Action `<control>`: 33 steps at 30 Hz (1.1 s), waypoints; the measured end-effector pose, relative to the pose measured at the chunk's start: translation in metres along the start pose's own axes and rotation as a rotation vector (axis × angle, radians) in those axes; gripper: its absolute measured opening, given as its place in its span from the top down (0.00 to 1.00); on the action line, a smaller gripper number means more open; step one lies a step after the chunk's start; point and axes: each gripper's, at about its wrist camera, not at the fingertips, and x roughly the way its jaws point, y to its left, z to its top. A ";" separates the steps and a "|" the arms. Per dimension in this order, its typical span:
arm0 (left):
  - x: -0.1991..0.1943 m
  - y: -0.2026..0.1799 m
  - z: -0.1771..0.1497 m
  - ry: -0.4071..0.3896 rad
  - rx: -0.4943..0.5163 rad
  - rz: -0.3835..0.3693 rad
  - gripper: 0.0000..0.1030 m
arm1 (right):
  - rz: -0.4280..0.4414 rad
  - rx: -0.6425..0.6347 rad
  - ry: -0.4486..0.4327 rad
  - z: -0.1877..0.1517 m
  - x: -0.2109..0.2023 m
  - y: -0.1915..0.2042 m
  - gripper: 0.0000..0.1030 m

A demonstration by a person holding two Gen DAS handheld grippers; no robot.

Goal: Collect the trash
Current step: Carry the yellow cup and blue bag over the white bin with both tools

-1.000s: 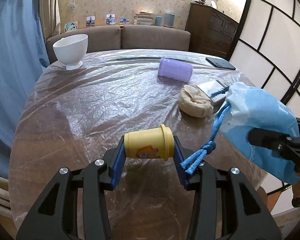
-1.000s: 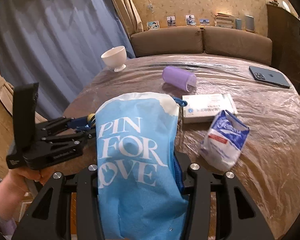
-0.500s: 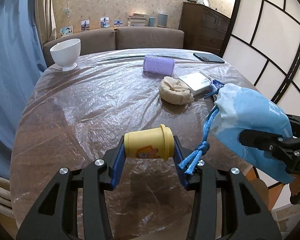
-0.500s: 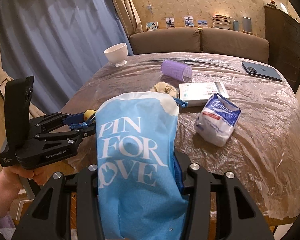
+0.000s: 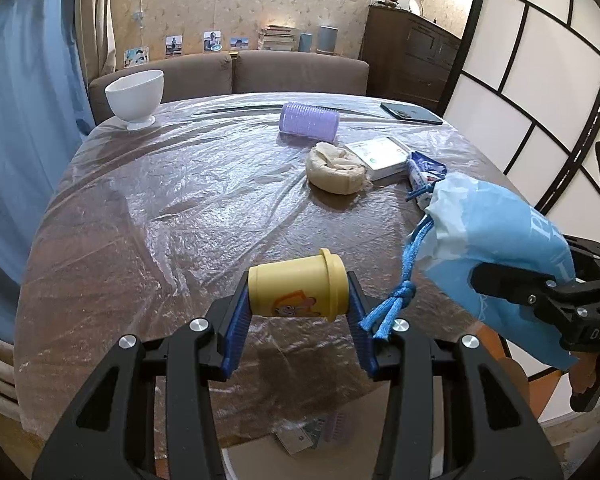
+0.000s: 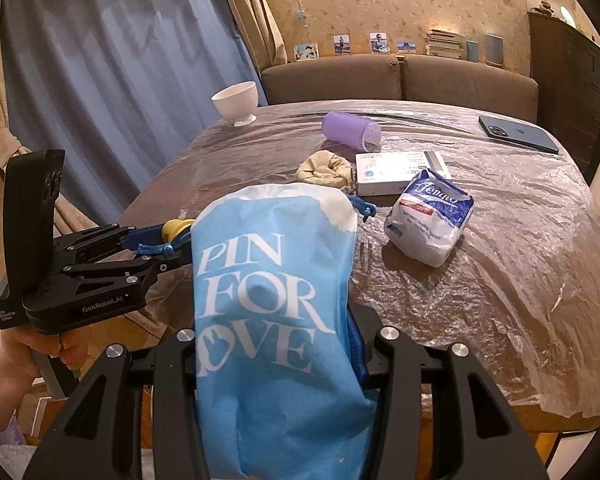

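Observation:
My left gripper point(image 5: 297, 300) is shut on a small yellow lidded tub point(image 5: 297, 288), held sideways above the near table edge; it shows in the right wrist view point(image 6: 175, 229) too. My right gripper point(image 6: 275, 344) is shut on a light blue drawstring bag point(image 6: 273, 320) printed with white letters, its mouth pointing toward the table. The bag point(image 5: 496, 248) is to the right of the tub, and its blue cord point(image 5: 396, 300) hangs against my left gripper's right finger. On the table lie a beige crumpled wad point(image 5: 336, 170) and a tissue pack point(image 6: 430, 216).
The round table point(image 5: 159, 220) is covered in clear plastic film. A white bowl point(image 5: 135, 94), a purple roller point(image 5: 310, 122), a white box point(image 5: 380, 152) and a dark phone point(image 6: 518, 134) lie on it. A brown sofa point(image 5: 300, 72) stands behind, a blue curtain point(image 6: 111, 80) on the left.
Both grippers have pulled back from the table toward its near edge, so the table items look farther away. The tub and the bag stay gripped.

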 end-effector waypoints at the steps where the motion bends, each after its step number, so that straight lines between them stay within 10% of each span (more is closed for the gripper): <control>1: -0.001 -0.001 -0.001 -0.001 0.002 0.001 0.55 | 0.002 -0.005 -0.001 -0.001 -0.001 0.001 0.56; 33: -0.035 0.006 -0.035 0.032 0.006 0.002 0.55 | 0.040 -0.062 0.067 -0.051 -0.027 0.023 0.56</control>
